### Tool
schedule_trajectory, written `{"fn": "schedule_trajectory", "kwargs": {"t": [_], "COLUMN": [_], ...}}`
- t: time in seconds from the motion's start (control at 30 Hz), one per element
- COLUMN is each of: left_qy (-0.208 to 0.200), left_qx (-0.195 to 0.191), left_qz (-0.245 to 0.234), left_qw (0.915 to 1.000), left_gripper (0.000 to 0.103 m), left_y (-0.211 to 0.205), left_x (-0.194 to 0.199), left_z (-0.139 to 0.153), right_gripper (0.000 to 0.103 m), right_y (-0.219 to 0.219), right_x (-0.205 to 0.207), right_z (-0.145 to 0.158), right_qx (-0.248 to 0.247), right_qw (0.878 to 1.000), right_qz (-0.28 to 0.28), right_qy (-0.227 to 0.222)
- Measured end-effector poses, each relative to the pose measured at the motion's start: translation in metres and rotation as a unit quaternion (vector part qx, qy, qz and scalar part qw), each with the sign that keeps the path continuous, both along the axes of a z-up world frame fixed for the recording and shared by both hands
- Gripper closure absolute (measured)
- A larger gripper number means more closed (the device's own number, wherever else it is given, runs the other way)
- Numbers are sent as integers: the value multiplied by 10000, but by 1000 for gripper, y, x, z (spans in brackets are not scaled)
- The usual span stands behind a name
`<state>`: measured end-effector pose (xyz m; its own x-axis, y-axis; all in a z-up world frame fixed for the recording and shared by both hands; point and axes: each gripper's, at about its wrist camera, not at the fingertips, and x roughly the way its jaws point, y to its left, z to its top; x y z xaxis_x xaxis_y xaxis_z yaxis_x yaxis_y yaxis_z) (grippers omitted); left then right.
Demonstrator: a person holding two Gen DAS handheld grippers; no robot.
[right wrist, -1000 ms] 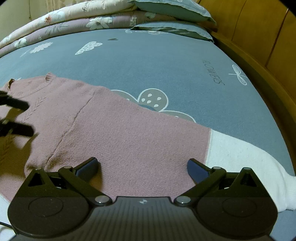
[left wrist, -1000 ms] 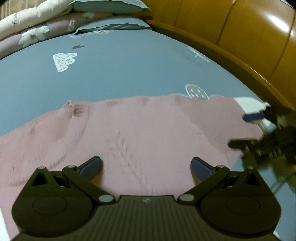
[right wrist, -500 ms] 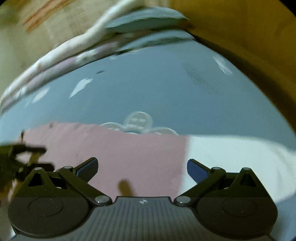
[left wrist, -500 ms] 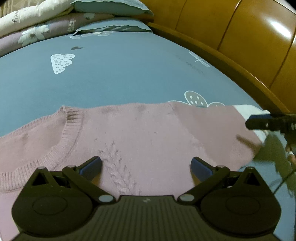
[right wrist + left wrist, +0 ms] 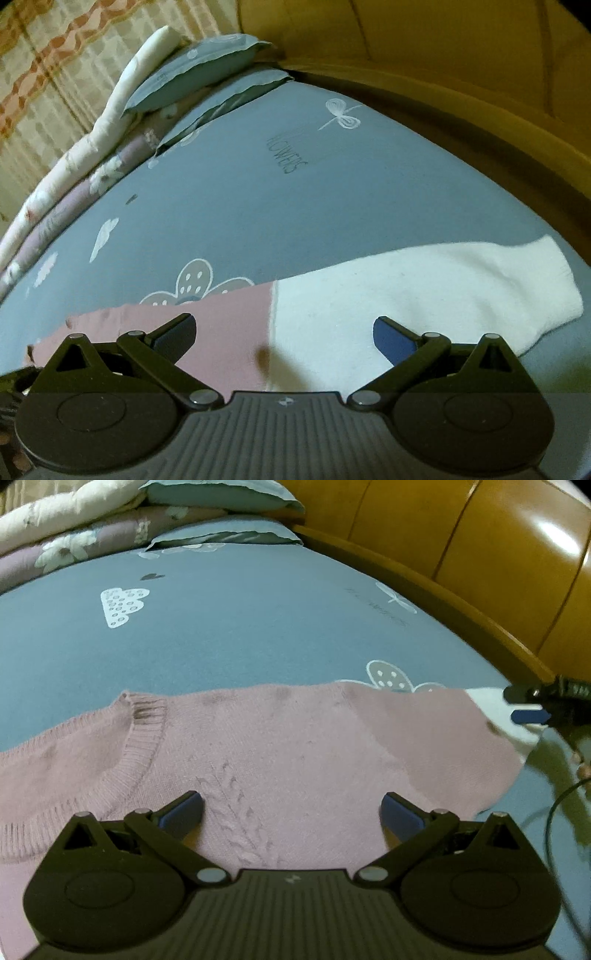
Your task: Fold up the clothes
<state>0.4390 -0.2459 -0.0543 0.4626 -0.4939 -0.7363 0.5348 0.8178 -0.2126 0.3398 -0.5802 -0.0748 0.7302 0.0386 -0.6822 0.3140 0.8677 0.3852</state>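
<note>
The pink sweater (image 5: 288, 746) lies flat on the bed (image 5: 240, 635), its sleeve (image 5: 424, 288) running out rightward. Right gripper (image 5: 284, 332) hovers over that sleeve, nearer it; left gripper (image 5: 291, 808) over the chest. Both jaws stand wide, holding nothing.
</note>
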Motion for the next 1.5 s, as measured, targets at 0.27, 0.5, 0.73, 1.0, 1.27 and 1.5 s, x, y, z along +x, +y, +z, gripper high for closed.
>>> {"fn": "schedule_trajectory", "kwargs": {"t": [0.27,0.5,0.73,1.0,1.27,1.5], "left_qy": [-91,-87,-38,-214,547,957], "left_qx": [-45,233,381,252,-148,-463], "left_qz": [-53,-55,-63,157,10,369], "left_qw": [9999,9997,9992,9993,9984,9937], "left_gripper": [1,1,1,1,1,1], "left_y": [26,83,155,233,251,272], "left_x": [-27,-59,-86,-89,-106,-122], "left_z": [30,42,53,95,41,9], "right_gripper": [0,0,0,0,0,0], "right_y": [31,103,215,319,373,378], "right_x": [9,10,-9,-25,-29,-41], "right_z": [19,50,76,50,6,2], "right_qx": [39,-64,-763,-1155,-1619,-1766], "right_qw": [9991,9938,9753,9701,9574,9599], "right_qz": [395,1022,2015,2119,2071,1843], "right_qy": [-168,-421,-487,243,1199,1157]}}
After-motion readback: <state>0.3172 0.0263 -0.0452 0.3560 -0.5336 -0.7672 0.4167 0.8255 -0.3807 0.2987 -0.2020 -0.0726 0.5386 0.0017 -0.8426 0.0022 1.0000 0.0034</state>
